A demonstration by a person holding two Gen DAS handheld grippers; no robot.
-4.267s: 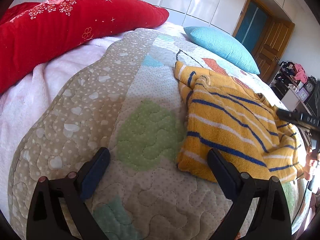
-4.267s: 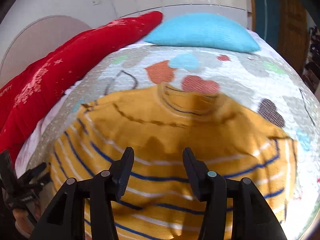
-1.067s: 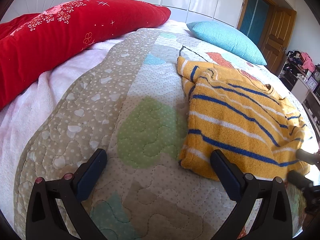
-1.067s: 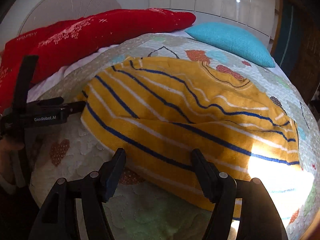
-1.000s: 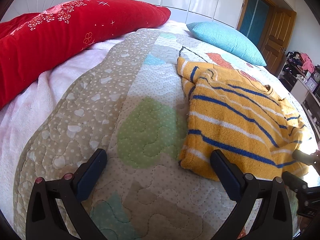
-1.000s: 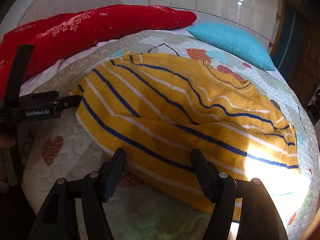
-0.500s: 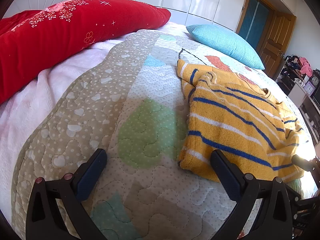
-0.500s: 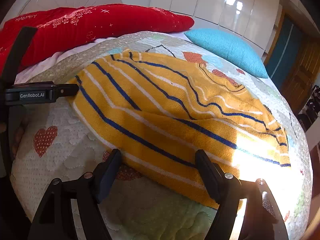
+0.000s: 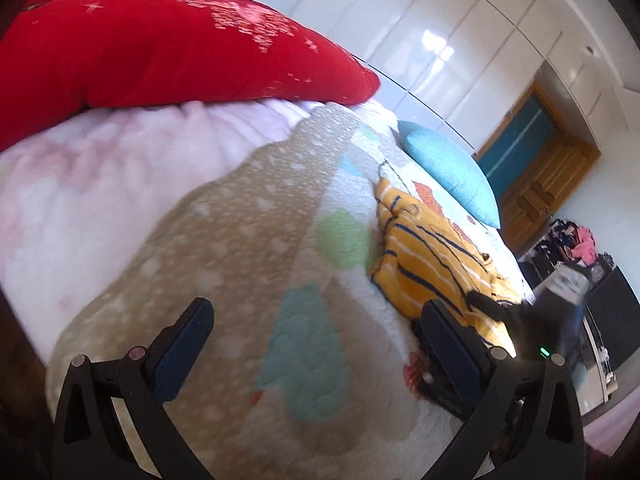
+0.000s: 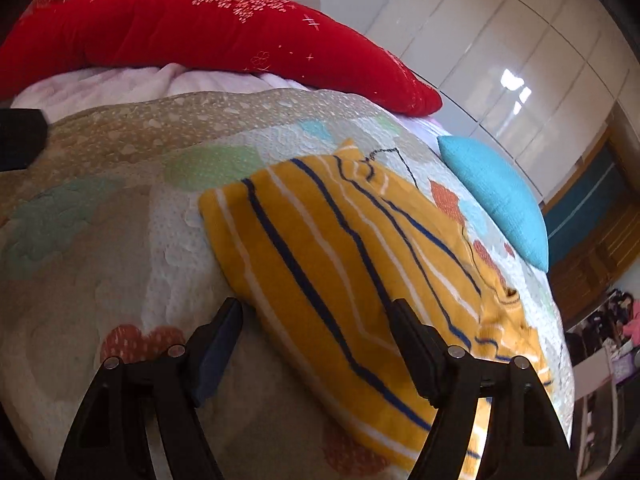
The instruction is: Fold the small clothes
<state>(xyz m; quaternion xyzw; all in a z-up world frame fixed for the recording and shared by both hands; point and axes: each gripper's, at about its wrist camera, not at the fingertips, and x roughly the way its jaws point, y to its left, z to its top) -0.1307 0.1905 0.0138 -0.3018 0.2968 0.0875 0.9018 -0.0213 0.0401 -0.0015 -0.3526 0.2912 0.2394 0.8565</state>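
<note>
A yellow sweater (image 10: 340, 256) with blue and white stripes lies folded on the patchwork quilt (image 10: 80, 272). My right gripper (image 10: 316, 308) is open just above its near hem, the right finger over the knit and the left finger over bare quilt, the pads pressing on nothing. In the left wrist view the sweater (image 9: 424, 264) lies ahead to the right. My left gripper (image 9: 316, 312) is open wide over the quilt (image 9: 240, 248), empty and clear of the sweater. The right tool's dark housing (image 9: 532, 320) shows blurred beside the sweater's near edge.
A long red pillow (image 10: 192, 24) and a pink fleece blanket (image 9: 100, 184) lie along the bed's left side. A blue pillow (image 10: 500, 196) sits beyond the sweater. White wardrobe doors (image 9: 440, 40), a wooden door (image 9: 548, 176) and a cluttered shelf (image 9: 580, 248) stand past the bed.
Both views have rolled and swung left with motion blur. The left gripper has drawn away from the sweater, which now looks smaller and farther right. The sweater itself lies as before.
</note>
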